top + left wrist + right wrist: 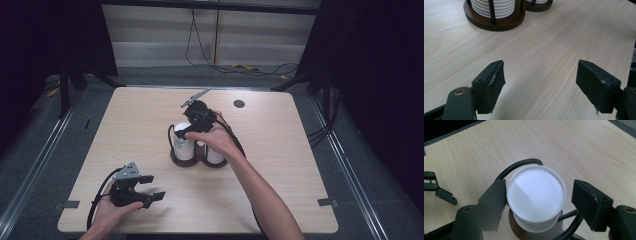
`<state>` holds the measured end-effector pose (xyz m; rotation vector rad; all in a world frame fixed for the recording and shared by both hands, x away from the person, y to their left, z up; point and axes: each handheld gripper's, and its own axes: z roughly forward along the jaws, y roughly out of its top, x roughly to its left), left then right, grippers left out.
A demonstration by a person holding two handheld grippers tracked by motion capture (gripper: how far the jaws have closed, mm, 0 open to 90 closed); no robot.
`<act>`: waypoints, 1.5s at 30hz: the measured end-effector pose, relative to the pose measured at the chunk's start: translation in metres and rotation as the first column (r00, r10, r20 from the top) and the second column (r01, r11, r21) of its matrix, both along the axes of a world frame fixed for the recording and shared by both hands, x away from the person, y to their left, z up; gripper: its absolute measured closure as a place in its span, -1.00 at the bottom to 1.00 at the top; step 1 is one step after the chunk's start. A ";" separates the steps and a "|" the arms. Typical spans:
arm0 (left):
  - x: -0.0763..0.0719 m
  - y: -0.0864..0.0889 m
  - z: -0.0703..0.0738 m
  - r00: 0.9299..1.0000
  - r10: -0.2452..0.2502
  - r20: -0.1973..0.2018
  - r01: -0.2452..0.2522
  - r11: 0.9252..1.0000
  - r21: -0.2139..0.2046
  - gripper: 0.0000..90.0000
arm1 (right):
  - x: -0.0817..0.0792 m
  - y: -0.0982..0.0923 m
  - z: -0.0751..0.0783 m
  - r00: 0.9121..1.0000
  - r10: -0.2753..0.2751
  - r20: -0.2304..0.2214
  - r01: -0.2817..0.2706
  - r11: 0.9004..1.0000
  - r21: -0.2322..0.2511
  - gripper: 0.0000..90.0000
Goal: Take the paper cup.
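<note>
Nearest the person's edge of the table (pixel 280 200), the left gripper (pixel 150 187) was held low over the wood at the high view's lower left, cradled in the left hand (pixel 107 212). In the left gripper view its jaws were seen standing well apart, with bare tabletop between them and nothing gripped.

Farther in, near the middle of the table, a dark wooden holder (pixel 192 161) with two round bays was seen. A stack of white cups (pixel 184 145) stood in its left bay, ringed by thin black upright bars, and a second white stack (pixel 214 156) stood in the right bay, partly hidden by the right hand (pixel 217 137).

The right gripper (pixel 181 132) was held over the left stack, pointing down. In the right gripper view the flat base of the top cup (pixel 536 195), set upside down, was seen between the jaws. The left jaw lay against the cup's rim, or just beside it; a clear gap was left on the right side. The jaws were part open, and the cup was not clamped.

Beyond the holder, a small dark round mark (pixel 239 103) was seen on the far part of the table, well apart from everything else.
</note>
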<state>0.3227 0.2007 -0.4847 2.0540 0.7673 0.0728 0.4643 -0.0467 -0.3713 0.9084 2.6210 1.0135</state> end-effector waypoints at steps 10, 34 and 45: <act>0.001 0.002 0.000 1.000 0.011 -0.011 -0.011 1.000 -0.020 -0.49 | 0.007 0.007 -0.003 0.999 0.008 -0.034 -0.009 0.999 -0.033 -0.36; -0.001 0.002 0.002 1.000 0.017 -0.001 -0.017 0.999 -0.031 -0.49 | 0.014 0.021 -0.003 0.995 0.041 -0.094 -0.058 0.981 -0.186 -0.31; -0.001 0.002 0.002 1.000 0.015 -0.002 -0.015 0.999 -0.033 -0.49 | 0.017 0.019 -0.004 0.990 0.049 -0.130 -0.072 0.981 -0.183 -0.26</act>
